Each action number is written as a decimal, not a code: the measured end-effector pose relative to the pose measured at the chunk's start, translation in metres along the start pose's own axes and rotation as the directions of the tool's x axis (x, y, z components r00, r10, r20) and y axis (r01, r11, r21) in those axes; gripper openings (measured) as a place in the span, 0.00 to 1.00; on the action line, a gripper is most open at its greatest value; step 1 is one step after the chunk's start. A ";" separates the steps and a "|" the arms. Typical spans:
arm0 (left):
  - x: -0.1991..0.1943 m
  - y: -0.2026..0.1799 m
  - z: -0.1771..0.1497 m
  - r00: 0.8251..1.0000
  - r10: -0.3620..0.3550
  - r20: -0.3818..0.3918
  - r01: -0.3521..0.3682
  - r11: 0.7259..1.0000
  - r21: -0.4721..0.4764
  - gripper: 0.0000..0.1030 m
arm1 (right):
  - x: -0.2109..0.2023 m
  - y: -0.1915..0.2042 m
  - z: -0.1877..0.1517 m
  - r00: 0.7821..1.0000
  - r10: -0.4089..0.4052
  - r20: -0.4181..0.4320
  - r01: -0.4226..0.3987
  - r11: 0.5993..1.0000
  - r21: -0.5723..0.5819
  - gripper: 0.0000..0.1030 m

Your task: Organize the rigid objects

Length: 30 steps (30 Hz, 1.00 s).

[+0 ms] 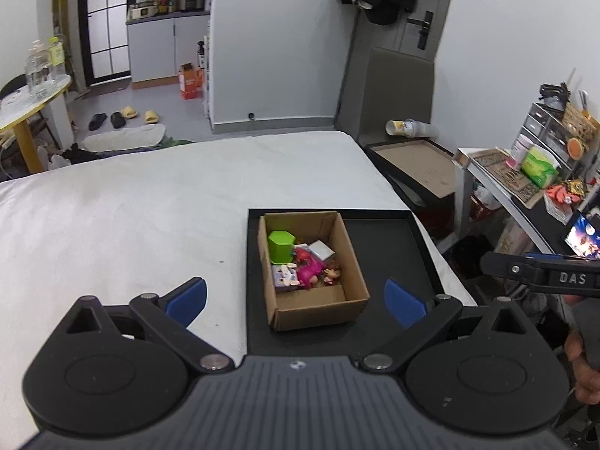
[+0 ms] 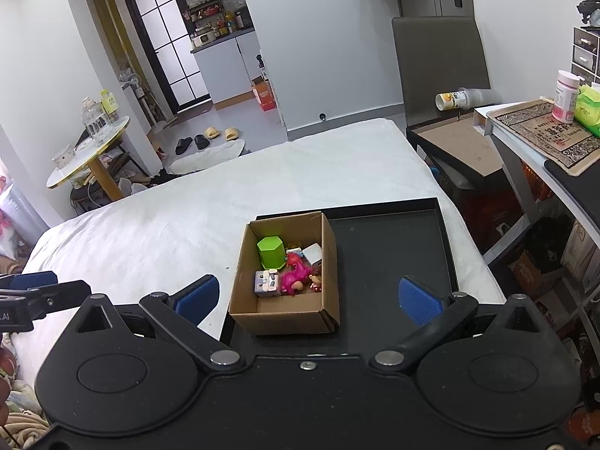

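A brown cardboard box [image 1: 348, 262] [image 2: 330, 262] stands in the left part of a black tray [image 1: 393, 247] [image 2: 397, 247] on a white bed. Inside it lie a green cup [image 1: 281, 245] [image 2: 270, 251], a white block [image 1: 321, 249] [image 2: 313, 253], a pink toy [image 1: 307, 268] [image 2: 294, 273], a pale square figure [image 1: 284, 277] [image 2: 267, 282] and a small doll [image 1: 332, 273] [image 2: 316, 281]. My left gripper [image 1: 296, 302] hovers open just short of the box. Equally open, my right gripper [image 2: 309, 300] hangs before the box and tray. Neither holds anything.
The white bed [image 1: 150, 217] [image 2: 168, 217] spreads to the left and beyond. Right of it are a brown-topped stand [image 1: 416, 165] [image 2: 461, 142], a grey chair [image 2: 438, 60] and a cluttered desk [image 1: 525, 183] [image 2: 540, 138]. A round table [image 2: 93, 150] is far left.
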<state>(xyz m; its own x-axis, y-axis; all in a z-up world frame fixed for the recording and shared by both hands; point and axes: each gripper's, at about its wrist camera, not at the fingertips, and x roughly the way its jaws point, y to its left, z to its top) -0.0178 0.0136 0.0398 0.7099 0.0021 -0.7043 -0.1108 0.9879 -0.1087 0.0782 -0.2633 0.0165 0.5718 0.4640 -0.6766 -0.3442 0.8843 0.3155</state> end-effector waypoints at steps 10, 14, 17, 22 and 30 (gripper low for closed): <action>0.012 -0.006 -0.004 0.998 -0.034 -0.047 0.033 0.999 -0.022 0.98 | 0.006 -0.002 -0.008 0.999 -0.001 -0.037 0.001 1.000 -0.001 1.00; 0.011 -0.013 -0.006 0.998 -0.030 -0.047 0.030 1.000 0.007 0.98 | 0.006 -0.004 -0.010 0.999 -0.010 -0.045 0.010 1.000 0.003 1.00; 0.011 -0.015 -0.008 0.998 -0.030 -0.050 0.031 0.999 0.017 0.98 | 0.007 -0.004 -0.010 0.999 -0.010 -0.051 0.010 1.000 0.000 1.00; 0.012 -0.010 -0.009 0.998 -0.036 -0.060 0.036 0.999 0.000 0.98 | 0.007 -0.002 -0.009 0.998 -0.010 -0.054 0.010 1.000 -0.004 1.00; 0.014 -0.005 -0.010 0.998 -0.029 -0.064 0.028 0.999 -0.017 0.98 | 0.011 0.002 -0.012 0.998 -0.007 -0.069 0.005 1.000 -0.024 1.00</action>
<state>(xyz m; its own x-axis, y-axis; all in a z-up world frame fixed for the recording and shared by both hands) -0.0139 0.0072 0.0232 0.6670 -0.0366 -0.7441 -0.1028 0.9847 -0.1406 0.0749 -0.2574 0.0017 0.5214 0.4531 -0.7231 -0.3590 0.8852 0.2957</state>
